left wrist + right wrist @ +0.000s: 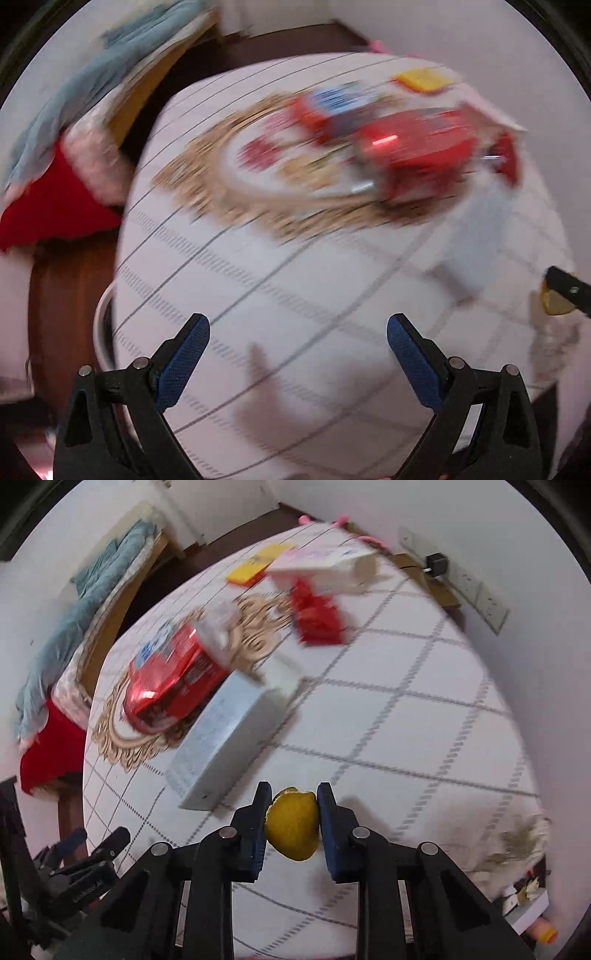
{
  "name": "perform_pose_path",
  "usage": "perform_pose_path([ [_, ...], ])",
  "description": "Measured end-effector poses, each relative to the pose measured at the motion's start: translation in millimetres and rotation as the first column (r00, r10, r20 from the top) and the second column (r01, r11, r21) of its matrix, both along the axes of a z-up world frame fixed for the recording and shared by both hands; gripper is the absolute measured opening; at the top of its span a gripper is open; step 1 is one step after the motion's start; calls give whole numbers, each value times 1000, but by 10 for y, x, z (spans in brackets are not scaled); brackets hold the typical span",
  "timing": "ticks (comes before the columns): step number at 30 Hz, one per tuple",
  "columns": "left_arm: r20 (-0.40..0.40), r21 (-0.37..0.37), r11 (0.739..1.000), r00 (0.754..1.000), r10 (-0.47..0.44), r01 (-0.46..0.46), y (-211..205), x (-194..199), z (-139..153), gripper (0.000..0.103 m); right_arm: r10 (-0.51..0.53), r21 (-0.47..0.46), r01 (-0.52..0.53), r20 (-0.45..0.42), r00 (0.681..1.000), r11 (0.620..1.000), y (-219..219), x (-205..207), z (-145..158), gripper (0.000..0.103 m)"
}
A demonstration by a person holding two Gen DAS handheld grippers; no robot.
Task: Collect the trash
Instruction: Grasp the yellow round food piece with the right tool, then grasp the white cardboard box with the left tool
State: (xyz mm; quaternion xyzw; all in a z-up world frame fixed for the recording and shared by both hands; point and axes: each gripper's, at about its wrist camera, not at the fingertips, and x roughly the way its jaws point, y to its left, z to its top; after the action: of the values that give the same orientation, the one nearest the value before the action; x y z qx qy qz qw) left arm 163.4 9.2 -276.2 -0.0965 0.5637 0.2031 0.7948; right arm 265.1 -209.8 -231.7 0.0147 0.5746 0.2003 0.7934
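My right gripper (291, 797) is shut on a yellow fruit peel (293, 825) and holds it above the round table (406, 716). The peel and a right fingertip also show at the right edge of the left wrist view (554, 302). My left gripper (297, 332) is open and empty above the near part of the table (258, 295). A shiny red snack bag (170, 675) lies on the table's gold pattern, also in the blurred left wrist view (413, 151). A white carton (225, 738) lies beside it. A red wrapper (317, 616) lies further back.
A yellow packet (258, 563) and a white-pink box (325, 568) sit at the far table edge. A bed with blue bedding (96, 590) and a red cloth (48, 753) stands to the left. A wall socket strip (461, 583) is at the right. Crumpled paper (517, 845) lies at the right table edge.
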Motion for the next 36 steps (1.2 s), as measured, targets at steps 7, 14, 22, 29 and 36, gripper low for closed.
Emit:
perform_pose_path([
  [7, 0, -84, 955, 958, -285, 284, -551, 833, -19, 98, -133, -37, 132, -28, 991, 991, -599, 378, -56, 26],
  [14, -71, -96, 921, 921, -384, 377, -802, 1301, -254, 92, -187, 6, 188, -94, 978, 982, -818, 529, -167, 27],
  [22, -69, -113, 930, 931, -359, 351, -850, 1356, -300, 42, -187, 4, 189, -90, 978, 982, -806, 528, -179, 27],
  [29, -2, -92, 944, 948, -318, 316, -838, 1134, -64, 35, -173, 7, 174, -83, 981, 985, -793, 484, -113, 27],
  [36, 112, -61, 974, 972, -208, 216, -615, 604, 480, 35, -121, 44, 123, -29, 992, 991, -658, 288, 227, 27],
])
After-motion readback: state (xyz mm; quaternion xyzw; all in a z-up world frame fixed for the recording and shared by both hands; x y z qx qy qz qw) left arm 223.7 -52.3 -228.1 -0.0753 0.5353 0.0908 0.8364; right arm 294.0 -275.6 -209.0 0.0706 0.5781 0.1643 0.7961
